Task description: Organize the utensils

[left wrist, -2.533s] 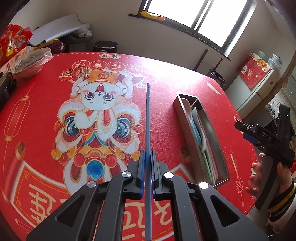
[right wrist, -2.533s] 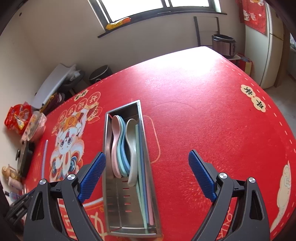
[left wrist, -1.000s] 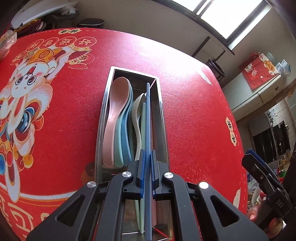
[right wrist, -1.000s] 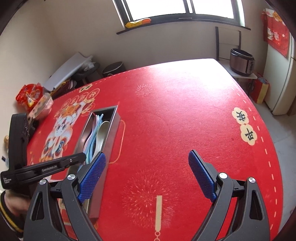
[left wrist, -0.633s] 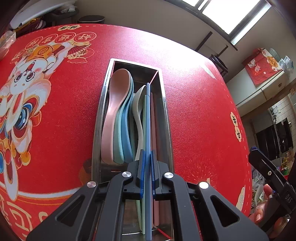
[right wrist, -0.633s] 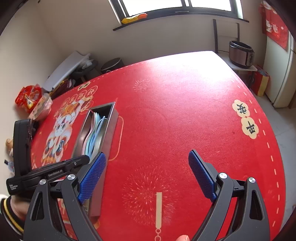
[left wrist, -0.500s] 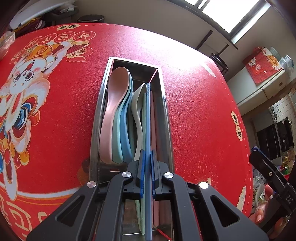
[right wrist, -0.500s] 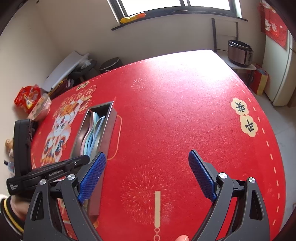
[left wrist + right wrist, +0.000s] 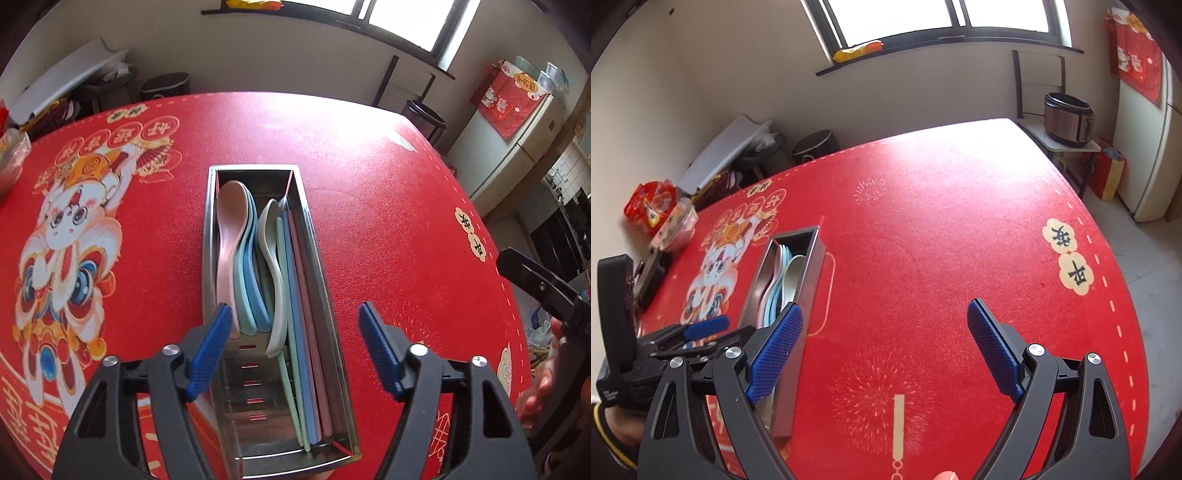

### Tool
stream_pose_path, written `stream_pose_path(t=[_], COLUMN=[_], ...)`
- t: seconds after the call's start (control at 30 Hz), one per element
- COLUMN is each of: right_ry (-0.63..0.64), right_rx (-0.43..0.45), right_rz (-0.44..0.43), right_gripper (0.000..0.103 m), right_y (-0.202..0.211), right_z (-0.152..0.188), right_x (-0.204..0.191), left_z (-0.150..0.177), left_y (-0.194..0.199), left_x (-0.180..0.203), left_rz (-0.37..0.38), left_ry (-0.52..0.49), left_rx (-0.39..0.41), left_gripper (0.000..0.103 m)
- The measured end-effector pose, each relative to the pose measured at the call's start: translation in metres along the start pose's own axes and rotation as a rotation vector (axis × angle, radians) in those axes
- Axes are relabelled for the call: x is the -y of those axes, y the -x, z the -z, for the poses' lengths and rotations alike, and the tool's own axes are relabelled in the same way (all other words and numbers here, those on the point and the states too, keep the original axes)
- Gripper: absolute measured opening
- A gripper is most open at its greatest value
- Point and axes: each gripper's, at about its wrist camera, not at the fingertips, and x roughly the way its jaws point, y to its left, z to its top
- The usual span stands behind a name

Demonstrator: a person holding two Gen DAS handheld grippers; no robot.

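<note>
The red-clothed bench [image 9: 369,192] carries a steel tray [image 9: 207,258] at its middle, the near end cut off by the left claw [image 9: 291,345], whose jaws stand wide apart and empty above it. Inside lie spoons [image 9: 231,236] on the left and a blue chopstick [image 9: 295,295] on the right. The right wrist view hides the chopsticks behind the tray wall [image 9: 810,273]; the right claw [image 9: 884,352], also spread and empty, hangs to the tray's right.

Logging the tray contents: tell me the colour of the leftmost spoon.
Pink spoon; clearest in the left wrist view.
</note>
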Motion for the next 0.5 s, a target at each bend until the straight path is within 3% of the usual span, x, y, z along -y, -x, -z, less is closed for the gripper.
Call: stream_pose_path(t=[0.07, 0.17, 0.5], right_ry=[0.025, 0.026, -0.063], right_rx=[0.021, 0.060, 0.175], right_rz=[0.013, 0.021, 0.122], right_gripper=[0.087, 0.087, 0.089], right_y=[0.010, 0.029, 0.096], right_z=[-0.005, -0.010, -0.013], right_x=[-0.005, -0.014, -0.054], left_z=[-0.002, -0.006, -0.008], left_y=[0.020, 0.051, 0.159], left_x=[0.000, -0.006, -0.048], left_rz=[-0.027, -0.062, -0.118], left_ry=[-0.038, -0.074, -0.108], left_rx=[0.045, 0.098, 0.289], left_gripper=[0.088, 0.093, 0.097])
